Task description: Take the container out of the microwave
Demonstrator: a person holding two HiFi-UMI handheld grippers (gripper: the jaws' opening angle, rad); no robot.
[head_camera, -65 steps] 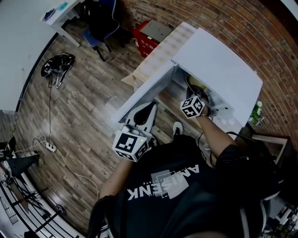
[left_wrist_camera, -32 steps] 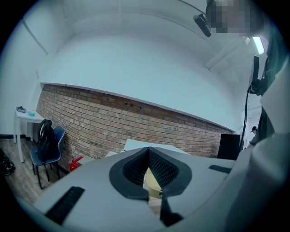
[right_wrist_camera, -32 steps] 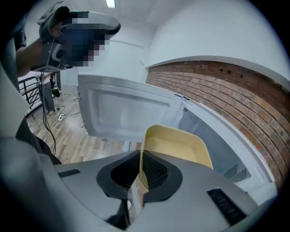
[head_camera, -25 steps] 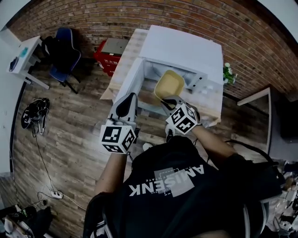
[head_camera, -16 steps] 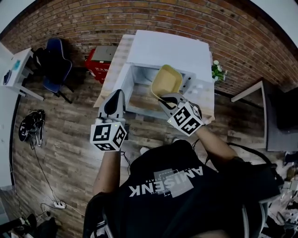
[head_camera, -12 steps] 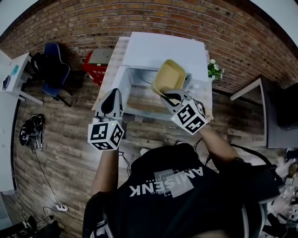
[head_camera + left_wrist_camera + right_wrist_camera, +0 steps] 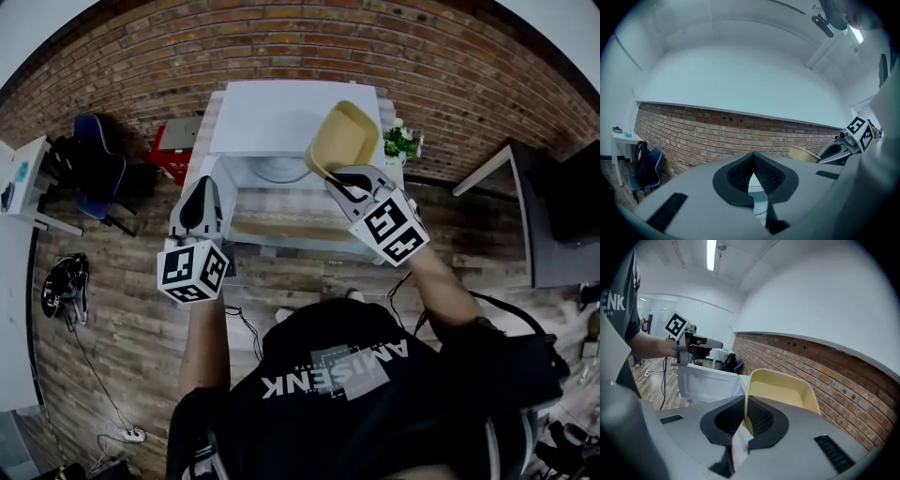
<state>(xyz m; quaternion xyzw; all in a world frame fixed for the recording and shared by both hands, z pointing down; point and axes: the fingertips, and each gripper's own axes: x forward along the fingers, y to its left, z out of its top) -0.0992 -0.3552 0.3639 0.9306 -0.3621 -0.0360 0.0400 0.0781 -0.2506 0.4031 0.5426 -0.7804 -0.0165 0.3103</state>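
A pale yellow container (image 7: 345, 139) hangs tilted in the air over the front right corner of the white microwave (image 7: 281, 114). My right gripper (image 7: 330, 174) is shut on its near rim. In the right gripper view the pads (image 7: 757, 416) pinch the container's (image 7: 785, 389) wall. The microwave's cavity (image 7: 274, 170) stands open, with its round turntable showing. My left gripper (image 7: 201, 186) is level by the microwave's left front, at the open door. Its jaws meet at the tips with nothing between them, as the left gripper view shows (image 7: 752, 161). That view also catches the container (image 7: 805, 153) at the right.
The microwave stands on a wooden table (image 7: 281, 230) against a brick wall. A small potted plant (image 7: 403, 142) sits just right of it. A red box (image 7: 173, 139) and a blue chair (image 7: 94, 173) are on the left, and cables (image 7: 61, 286) lie on the plank floor.
The right gripper has carried the container out of the cavity and up, from in front of the opening to above the microwave's top. The left gripper rose a little beside the door.
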